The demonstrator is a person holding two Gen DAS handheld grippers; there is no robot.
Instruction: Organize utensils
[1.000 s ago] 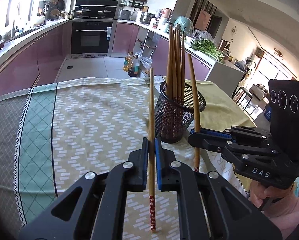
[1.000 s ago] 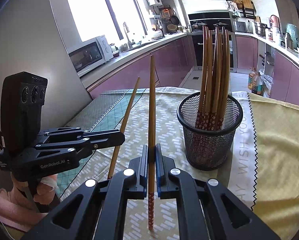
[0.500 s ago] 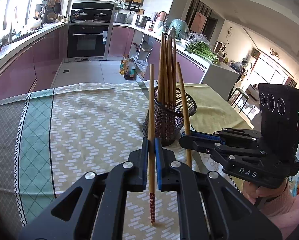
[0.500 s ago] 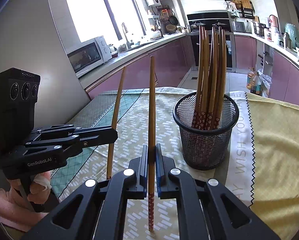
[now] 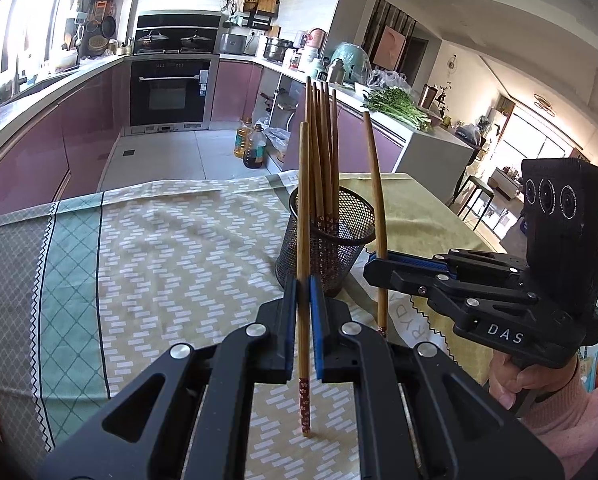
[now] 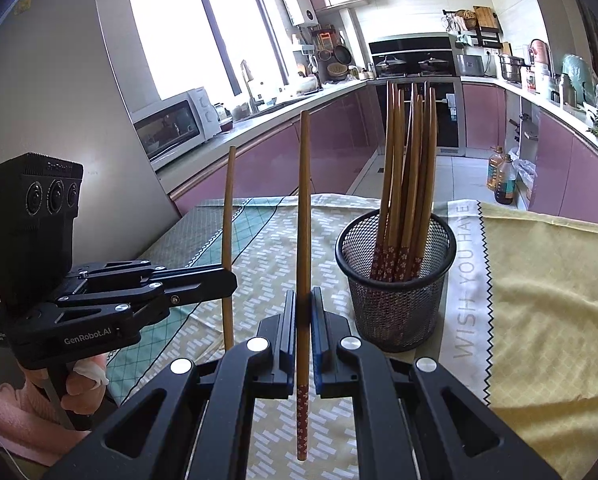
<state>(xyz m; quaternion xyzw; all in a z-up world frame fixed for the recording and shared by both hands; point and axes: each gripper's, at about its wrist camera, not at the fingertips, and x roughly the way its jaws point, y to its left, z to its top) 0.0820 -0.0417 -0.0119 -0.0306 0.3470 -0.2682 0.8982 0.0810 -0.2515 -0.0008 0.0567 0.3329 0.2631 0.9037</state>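
Left gripper clamped on one wooden chopstick, held upright, red flower-patterned end down, tip just over the tablecloth; contact with cloth cannot tell. Same gripper seen from the right wrist view, chopstick there upright through the closed fingers.

Right gripper clenched on a second chopstick, also upright, patterned end down, hanging below the fingers above the cloth. From the left wrist view, right gripper with its chopstick slightly tilted, top leaning away from the gripper body, standing just beside the holder's right rim, outside it.

Black wire-mesh holder, round, upright on the tablecloth, near where the green-patterned cloth meets the yellow cloth with grey lettered border. Inside: bundle of chopsticks, roughly eight to ten, exact count not readable, all same wood with red patterned ends down in the bottom, tops fanned a little above the rim. Same holder in left view, bundle upright inside, partly behind the left-held chopstick.

Both held chopsticks outside the holder, left one well to the left of it in the right view, right one between.

Background: kitchen counter, oven, microwave, oil bottles on the floor.
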